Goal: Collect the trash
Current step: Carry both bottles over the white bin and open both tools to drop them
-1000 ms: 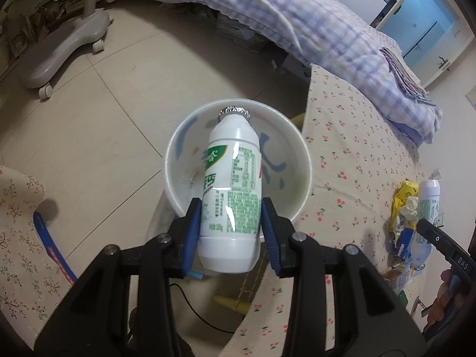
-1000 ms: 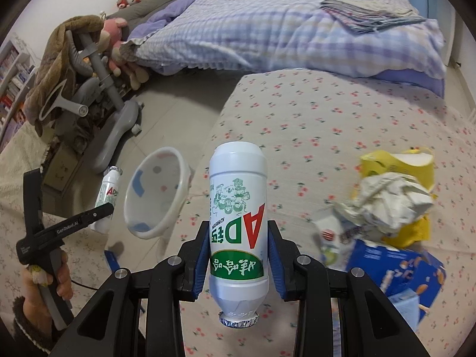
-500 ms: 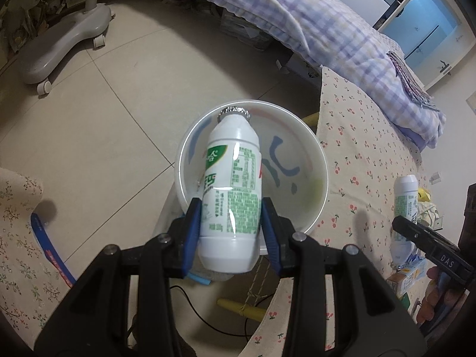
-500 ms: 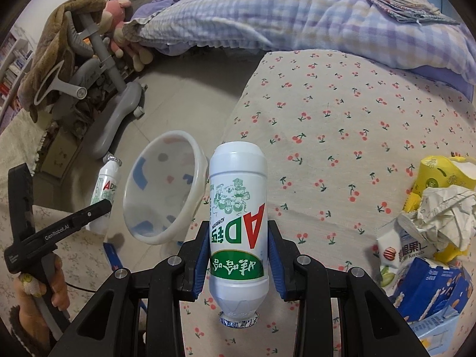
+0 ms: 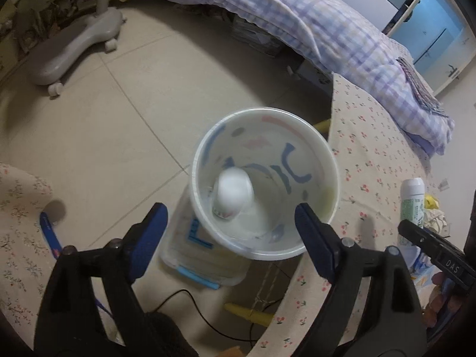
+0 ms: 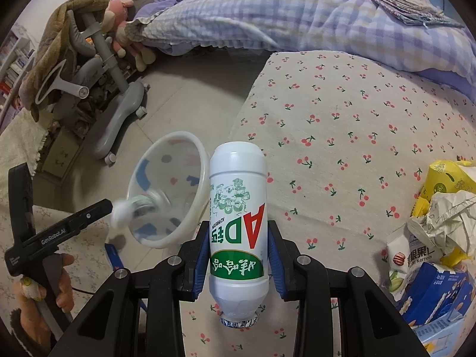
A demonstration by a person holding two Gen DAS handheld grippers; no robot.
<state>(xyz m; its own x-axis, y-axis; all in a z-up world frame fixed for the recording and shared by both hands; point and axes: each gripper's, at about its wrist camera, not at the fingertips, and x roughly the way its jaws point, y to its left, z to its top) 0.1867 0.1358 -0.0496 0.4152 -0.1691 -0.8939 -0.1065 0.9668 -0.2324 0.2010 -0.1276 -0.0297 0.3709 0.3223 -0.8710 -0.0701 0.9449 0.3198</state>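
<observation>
Now gaping wide, left gripper (image 5: 229, 223) hanging over white bin (image 5: 324, 151), blurred white bottle (image 5: 233, 192) lying inside, just ahead of the blue pads. Clamping second bottle (image 6: 237, 226), cap toward the tool, right gripper (image 6: 237, 261) hovering above cherry-print cloth (image 6: 357, 113).

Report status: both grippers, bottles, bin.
Left gripper open; its bottle blurred inside the bin. Right gripper shut on AD bottle. Nothing blocking.

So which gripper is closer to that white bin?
Left. The left gripper hangs right above the bin, jaws open, a bottle dropping in. The right gripper holds another bottle beside it, over the table.
</observation>
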